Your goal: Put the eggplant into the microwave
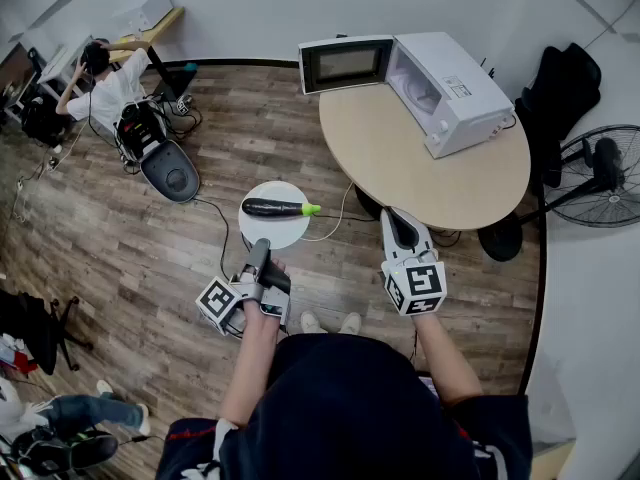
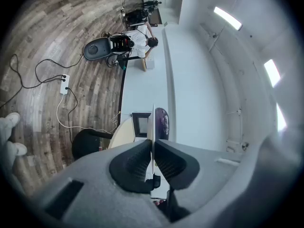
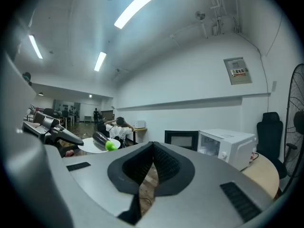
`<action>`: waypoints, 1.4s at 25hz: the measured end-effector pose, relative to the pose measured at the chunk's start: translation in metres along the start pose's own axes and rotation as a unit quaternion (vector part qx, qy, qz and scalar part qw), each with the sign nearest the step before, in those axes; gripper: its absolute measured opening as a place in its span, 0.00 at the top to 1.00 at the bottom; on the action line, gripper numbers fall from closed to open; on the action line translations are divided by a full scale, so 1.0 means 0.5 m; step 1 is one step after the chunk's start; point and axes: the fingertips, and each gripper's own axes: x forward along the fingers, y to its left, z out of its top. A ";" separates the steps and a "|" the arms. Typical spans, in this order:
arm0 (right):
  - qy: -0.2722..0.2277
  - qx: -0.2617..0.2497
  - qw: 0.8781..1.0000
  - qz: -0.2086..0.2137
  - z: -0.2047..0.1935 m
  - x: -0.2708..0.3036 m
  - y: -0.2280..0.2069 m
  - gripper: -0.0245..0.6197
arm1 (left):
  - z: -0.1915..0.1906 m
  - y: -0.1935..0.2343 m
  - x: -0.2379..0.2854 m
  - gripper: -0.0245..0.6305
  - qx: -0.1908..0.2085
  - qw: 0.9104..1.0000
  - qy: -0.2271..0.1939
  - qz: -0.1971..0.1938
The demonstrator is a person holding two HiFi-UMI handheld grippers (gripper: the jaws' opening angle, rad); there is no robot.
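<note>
A dark purple eggplant [image 1: 272,207] with a green stem lies on a small white plate [image 1: 282,230]. My left gripper [image 1: 260,247] holds the plate by its near rim, above the wooden floor. In the left gripper view the jaws [image 2: 153,144] are shut on the plate's thin edge [image 2: 151,121], and the eggplant [image 2: 162,121] shows just past them. The white microwave [image 1: 450,90] stands on the round table [image 1: 430,168] with its door [image 1: 346,64] swung open. My right gripper [image 1: 397,218] hovers at the table's near edge, shut and holding nothing [image 3: 152,146]. The right gripper view also shows the eggplant [image 3: 101,140] and the microwave [image 3: 228,146].
A person [image 1: 105,86] sits at a desk at the far left, beside a black machine [image 1: 170,173] on the floor. Cables [image 1: 215,223] trail over the floor. A standing fan [image 1: 600,173] and a black chair [image 1: 560,88] are to the right of the table.
</note>
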 end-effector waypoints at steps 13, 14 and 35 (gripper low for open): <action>-0.002 0.013 1.000 0.013 -0.008 0.000 -0.011 0.95 | -0.021 -0.003 0.000 0.91 0.005 1.000 -0.006 0.001; -0.002 0.013 1.000 0.015 -0.011 0.000 -0.014 0.95 | -0.026 -0.002 -0.002 0.91 0.004 1.000 -0.008 0.002; 0.004 -0.002 1.000 0.024 -0.056 -0.033 -0.117 0.95 | -0.092 0.010 0.019 0.91 0.012 0.999 -0.038 -0.017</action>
